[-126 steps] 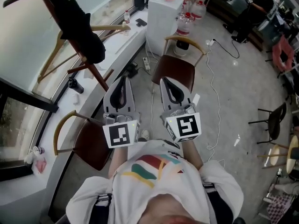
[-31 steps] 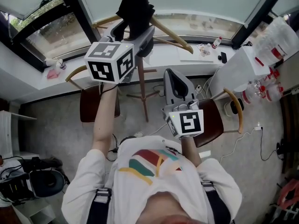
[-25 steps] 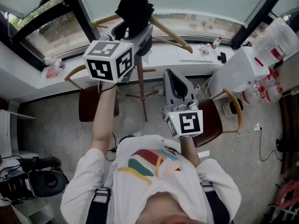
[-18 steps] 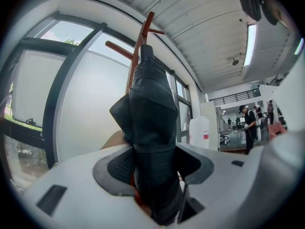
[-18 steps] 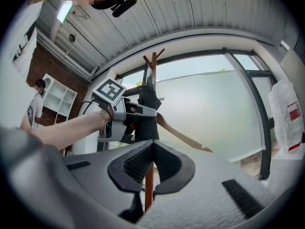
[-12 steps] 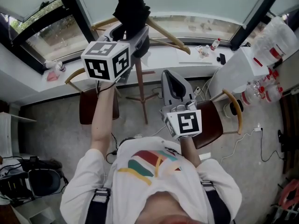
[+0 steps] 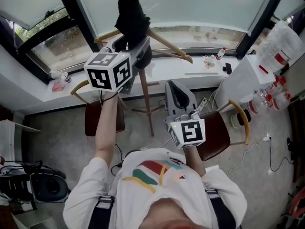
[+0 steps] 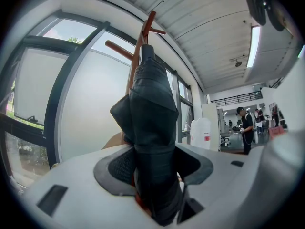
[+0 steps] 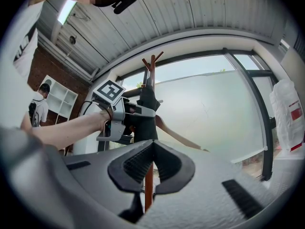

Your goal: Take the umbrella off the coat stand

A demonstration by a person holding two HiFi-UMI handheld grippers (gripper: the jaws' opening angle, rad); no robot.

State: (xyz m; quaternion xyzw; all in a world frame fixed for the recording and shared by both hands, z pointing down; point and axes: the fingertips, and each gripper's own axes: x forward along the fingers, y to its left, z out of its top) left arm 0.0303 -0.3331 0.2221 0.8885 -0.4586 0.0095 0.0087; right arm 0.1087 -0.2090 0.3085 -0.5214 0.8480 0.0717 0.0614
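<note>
My left tongs [image 7: 133, 43] have just been closing and clamp the black umbrella [image 7: 131, 14] hanging on the coat stand [image 7: 146, 97]. My right tongs [image 7: 177, 90] are closed, empty.

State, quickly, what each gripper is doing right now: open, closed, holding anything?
Left gripper: jaws have just been closing, now clamped on the black umbrella hanging on the coat stand.
Right gripper: closed, holding nothing.
</note>
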